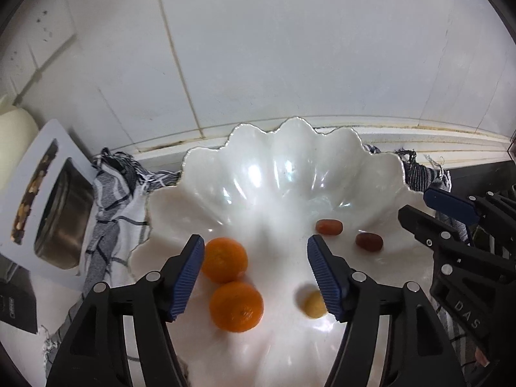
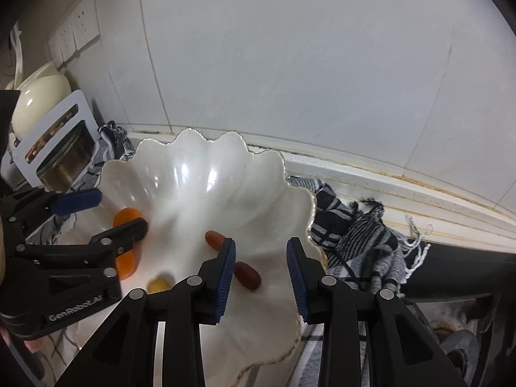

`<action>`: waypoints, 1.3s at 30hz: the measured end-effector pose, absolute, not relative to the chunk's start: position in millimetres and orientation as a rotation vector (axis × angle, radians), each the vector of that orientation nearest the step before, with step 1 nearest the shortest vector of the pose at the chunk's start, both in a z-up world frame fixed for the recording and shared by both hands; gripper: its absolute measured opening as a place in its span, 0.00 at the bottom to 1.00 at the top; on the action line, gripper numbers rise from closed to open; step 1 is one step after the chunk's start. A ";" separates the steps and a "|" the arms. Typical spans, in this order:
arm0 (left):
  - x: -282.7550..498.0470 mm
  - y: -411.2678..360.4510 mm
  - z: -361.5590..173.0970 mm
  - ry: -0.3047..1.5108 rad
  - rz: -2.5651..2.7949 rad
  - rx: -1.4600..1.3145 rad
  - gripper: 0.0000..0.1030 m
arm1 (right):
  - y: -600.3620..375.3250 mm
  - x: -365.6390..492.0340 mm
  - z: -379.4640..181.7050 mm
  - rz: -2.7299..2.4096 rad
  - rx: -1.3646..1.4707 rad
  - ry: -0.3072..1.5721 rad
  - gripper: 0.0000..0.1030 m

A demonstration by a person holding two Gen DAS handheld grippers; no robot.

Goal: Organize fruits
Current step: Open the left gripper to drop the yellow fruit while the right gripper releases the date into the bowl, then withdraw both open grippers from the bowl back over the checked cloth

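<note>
The fruit lies in the white scalloped bowl [image 1: 290,174]: two oranges [image 1: 224,259] touching one another on its left side, a small yellow fruit [image 1: 314,303] near the front, and two reddish-brown oblong fruits [image 1: 329,226], dates I would guess, a little apart from each other on the right. The oranges are round, bright and finely dimpled; the yellow one is blurred, so it may be rolling.

My left gripper [image 1: 256,267] hangs over the bowl with its jaws standing well apart and nothing between the blue ribbed pads; the far orange sits just beside the left pad and the yellow fruit just beside the right one. My right gripper [image 2: 261,277] is parted more narrowly and is empty too, with one date just outside its left pad and the bowl's right rim close under its right one.

What worries me from here is that glossy, sloping inside: round fruit could roll if I nudge it, and a pad brushing the oranges could send one into the other. On the right, a careless lift could catch the thin rim and tip the bowl, which rests on a checked cloth [image 2: 354,235] rather than on the bare counter. My two tools are also close together over one bowl, so I judge a clash possible if both reach in at once.
</note>
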State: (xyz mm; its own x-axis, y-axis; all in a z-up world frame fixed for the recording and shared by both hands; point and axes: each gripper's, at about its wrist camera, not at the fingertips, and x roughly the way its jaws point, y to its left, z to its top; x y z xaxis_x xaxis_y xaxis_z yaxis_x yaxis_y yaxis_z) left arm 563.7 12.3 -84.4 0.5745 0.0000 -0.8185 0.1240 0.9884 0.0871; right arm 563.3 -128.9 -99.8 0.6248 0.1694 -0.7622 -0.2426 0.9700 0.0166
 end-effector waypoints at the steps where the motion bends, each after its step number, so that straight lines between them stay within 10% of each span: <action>1: 560.8 13.0 -81.4 0.949 -0.069 0.141 0.66 | -129.9 559.4 -96.9 0.235 -0.090 0.855 0.34; 39: 394.5 31.9 29.0 0.619 -0.111 0.117 0.71 | -129.6 390.0 -4.3 0.264 -0.055 0.558 0.34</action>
